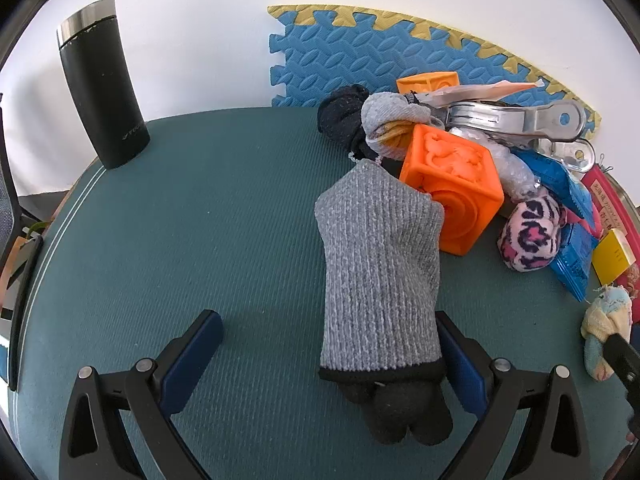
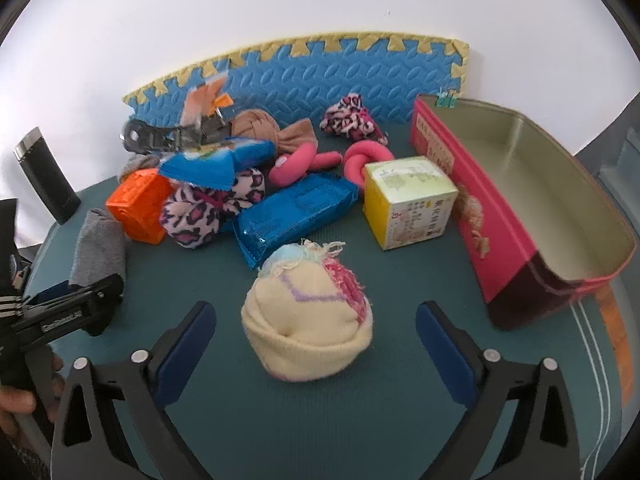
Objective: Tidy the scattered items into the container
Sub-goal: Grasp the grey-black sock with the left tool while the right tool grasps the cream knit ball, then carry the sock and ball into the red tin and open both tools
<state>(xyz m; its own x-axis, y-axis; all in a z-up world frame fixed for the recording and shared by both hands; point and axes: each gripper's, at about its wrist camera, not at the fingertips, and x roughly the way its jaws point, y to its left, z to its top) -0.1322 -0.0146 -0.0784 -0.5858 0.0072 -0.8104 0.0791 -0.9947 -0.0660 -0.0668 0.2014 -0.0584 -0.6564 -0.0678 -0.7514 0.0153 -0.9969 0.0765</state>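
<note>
Tin (image 2: 520, 184) is empty, so nothing's tidied yet; the whole pile (image 2: 224, 184) waits on the mat. My right gripper (image 2: 316, 340) gapes around the cream sock ball (image 2: 308, 324), not gripping; left gripper (image 1: 328, 348) spread wide over the grey sock (image 1: 380, 272).

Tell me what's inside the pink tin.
Nothing that shows: the pink tin has a bare pale lining in the right wrist view. Its near wall hides part of the floor, so something small lying flat there cannot be ruled out.
</note>
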